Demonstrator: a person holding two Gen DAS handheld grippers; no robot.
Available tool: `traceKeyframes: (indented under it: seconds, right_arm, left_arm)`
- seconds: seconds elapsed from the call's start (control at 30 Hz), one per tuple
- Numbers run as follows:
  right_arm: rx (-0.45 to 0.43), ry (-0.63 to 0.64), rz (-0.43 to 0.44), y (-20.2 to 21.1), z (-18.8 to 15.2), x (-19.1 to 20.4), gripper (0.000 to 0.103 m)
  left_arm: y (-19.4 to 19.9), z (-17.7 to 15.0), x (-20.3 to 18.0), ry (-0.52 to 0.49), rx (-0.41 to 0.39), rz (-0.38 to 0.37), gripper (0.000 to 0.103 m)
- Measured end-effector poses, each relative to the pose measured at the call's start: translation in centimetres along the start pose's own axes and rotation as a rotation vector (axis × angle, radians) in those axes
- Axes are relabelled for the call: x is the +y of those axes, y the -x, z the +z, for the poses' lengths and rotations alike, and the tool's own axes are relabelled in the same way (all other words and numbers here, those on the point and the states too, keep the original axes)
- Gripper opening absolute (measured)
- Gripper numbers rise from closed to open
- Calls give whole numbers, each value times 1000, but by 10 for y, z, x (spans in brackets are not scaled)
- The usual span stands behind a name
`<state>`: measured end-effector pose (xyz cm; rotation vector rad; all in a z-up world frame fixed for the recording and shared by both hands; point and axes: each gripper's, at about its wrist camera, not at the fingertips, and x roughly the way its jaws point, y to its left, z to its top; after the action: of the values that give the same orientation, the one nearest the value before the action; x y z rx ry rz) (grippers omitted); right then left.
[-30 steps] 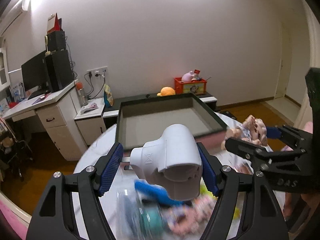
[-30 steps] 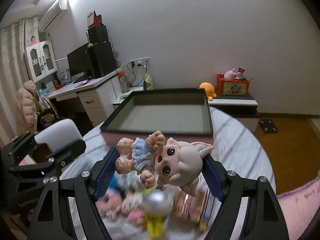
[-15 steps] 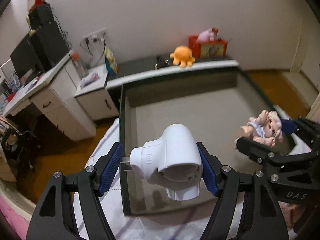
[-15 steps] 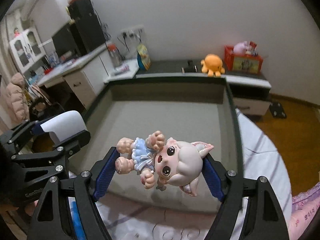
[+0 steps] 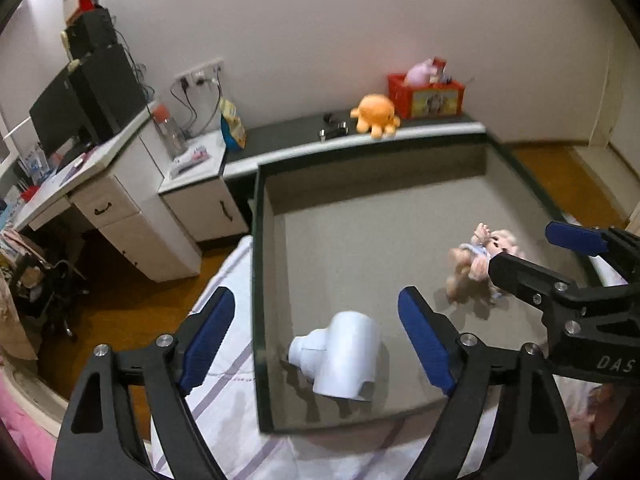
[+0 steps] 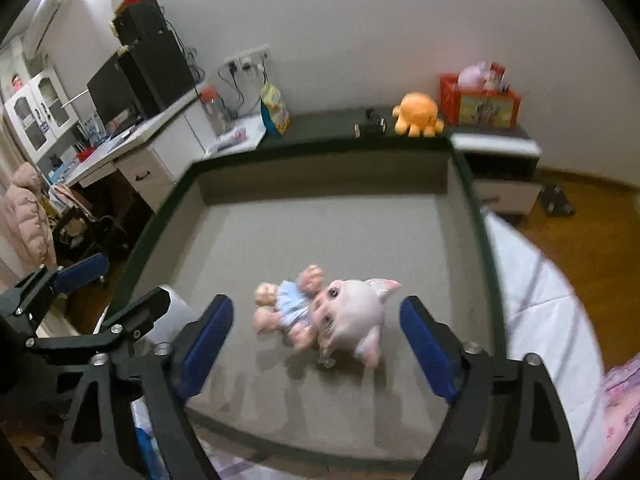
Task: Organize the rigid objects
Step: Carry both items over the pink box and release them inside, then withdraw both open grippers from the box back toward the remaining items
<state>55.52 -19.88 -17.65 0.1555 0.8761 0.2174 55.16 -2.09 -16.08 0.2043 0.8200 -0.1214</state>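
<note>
A wide dark-rimmed box (image 5: 256, 248) (image 6: 160, 216) with a grey floor lies on the table. A white plastic pipe elbow (image 5: 340, 356) rests on its floor near the front left corner, below my left gripper (image 5: 316, 336), whose jaws are opening and stand clear of it. A pink-headed doll in a blue dress (image 6: 328, 316) (image 5: 476, 256) lies blurred on the box floor under my right gripper (image 6: 316, 336). Its jaws are opening too, with the pads apart from the doll.
The box sits on a white cloth with lilac stripes (image 5: 224, 376) (image 6: 536, 280). Behind it a low dark shelf carries an orange plush octopus (image 5: 376, 114) and a red toy box (image 5: 426, 94). A white desk with a monitor (image 5: 80, 120) stands at the left.
Both grippers came forward and down over the box. Both sets of jaws have widened; the pipe elbow and the doll dropped out of them onto the box floor.
</note>
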Motion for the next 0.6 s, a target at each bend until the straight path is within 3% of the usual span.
traceKeyframes:
  seconds: [0.17,0.33,0.37,0.4,0.6]
  right_arm:
    - [-113,44,13,60,-5,15,91]
    - [-258,93,28,135,-37,35,91]
    - [-280,96,32,146,-43,38,92]
    - [-316,103,43,165,-57,44,103]
    - [-472,170,-19,226,-121,73,103]
  left_arm:
    - [73,-12,10,25,-166,17,101]
    - [161,-57,12,70,-367,79,103]
    - [169,-63,12,76,-386,82,103]
    - [185,-77,10,86,-409,85,103]
    - [239,-139,1,144,-476,34,103]
